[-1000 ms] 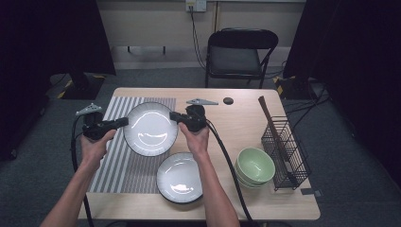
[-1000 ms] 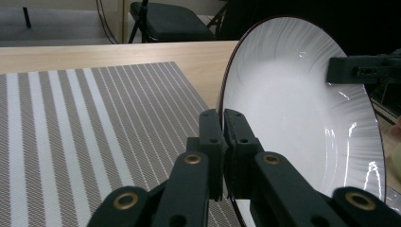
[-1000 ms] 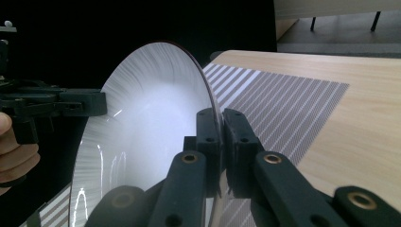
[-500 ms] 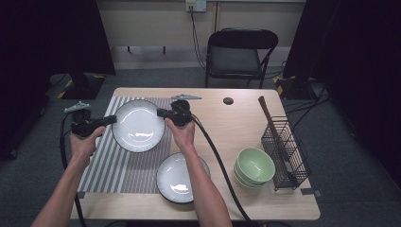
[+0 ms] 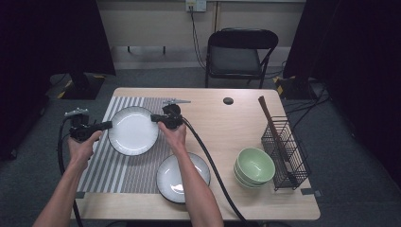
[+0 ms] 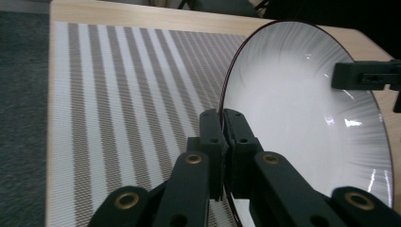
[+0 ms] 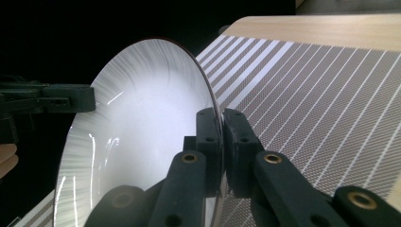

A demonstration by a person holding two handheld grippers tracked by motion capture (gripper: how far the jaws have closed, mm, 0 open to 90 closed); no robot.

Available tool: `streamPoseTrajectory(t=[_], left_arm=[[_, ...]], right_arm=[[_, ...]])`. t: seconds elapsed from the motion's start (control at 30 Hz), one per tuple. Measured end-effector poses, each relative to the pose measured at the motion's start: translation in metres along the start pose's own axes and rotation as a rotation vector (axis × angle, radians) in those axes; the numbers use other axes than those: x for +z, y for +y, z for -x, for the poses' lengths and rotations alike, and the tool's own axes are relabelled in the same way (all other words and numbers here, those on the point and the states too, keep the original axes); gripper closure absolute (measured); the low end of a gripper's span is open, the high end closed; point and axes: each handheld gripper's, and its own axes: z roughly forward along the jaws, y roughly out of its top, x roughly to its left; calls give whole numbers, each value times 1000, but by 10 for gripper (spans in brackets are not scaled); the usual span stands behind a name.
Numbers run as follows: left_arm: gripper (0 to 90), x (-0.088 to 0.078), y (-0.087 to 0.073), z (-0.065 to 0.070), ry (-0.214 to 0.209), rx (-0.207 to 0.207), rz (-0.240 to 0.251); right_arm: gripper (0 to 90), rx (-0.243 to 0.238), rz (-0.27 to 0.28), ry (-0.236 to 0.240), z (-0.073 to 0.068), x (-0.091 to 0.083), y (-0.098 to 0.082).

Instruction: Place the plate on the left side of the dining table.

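Observation:
A white plate [image 5: 132,130] with a dark rim hangs over the striped placemat [image 5: 116,168], carried between both hands. My left gripper [image 5: 108,125] is shut on the plate's left rim, and my right gripper [image 5: 155,118] is shut on its right rim. In the left gripper view the jaws pinch the plate [image 6: 302,118] at its edge, with the other gripper's jaw at the far rim. From the right gripper view the plate [image 7: 142,132] stands between the closed fingers [image 7: 208,130], above the striped placemat [image 7: 321,104].
A second white plate [image 5: 172,179] lies near the table's front edge, partly on the mat. Stacked green bowls [image 5: 254,166] sit beside a black wire rack [image 5: 286,151] at the right. A small dark disc [image 5: 228,100] lies near the far edge; a chair [image 5: 239,52] stands behind.
Both hands have carried the plate to the left and lower, from the mat's right part toward its left part. Both grips stayed the same.

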Motion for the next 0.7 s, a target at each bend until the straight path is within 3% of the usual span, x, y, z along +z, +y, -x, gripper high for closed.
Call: streamPoseTrajectory(t=[0.2, 0.4, 0.57, 0.7], left_arm=[[877, 10, -5, -11, -5, -22, -28], [878, 14, -7, -12, 13, -20, -51], [879, 17, -14, -14, 32, -24, -73], [879, 19, -17, -16, 31, -41, -58]], right_arm=[[856, 7, -24, -10, 5, 12, -2], [852, 18, -48, -28, 7, 20, -8], [850, -3, -72, -43, 7, 24, -11], [843, 4, -84, -45, 8, 28, -12]])
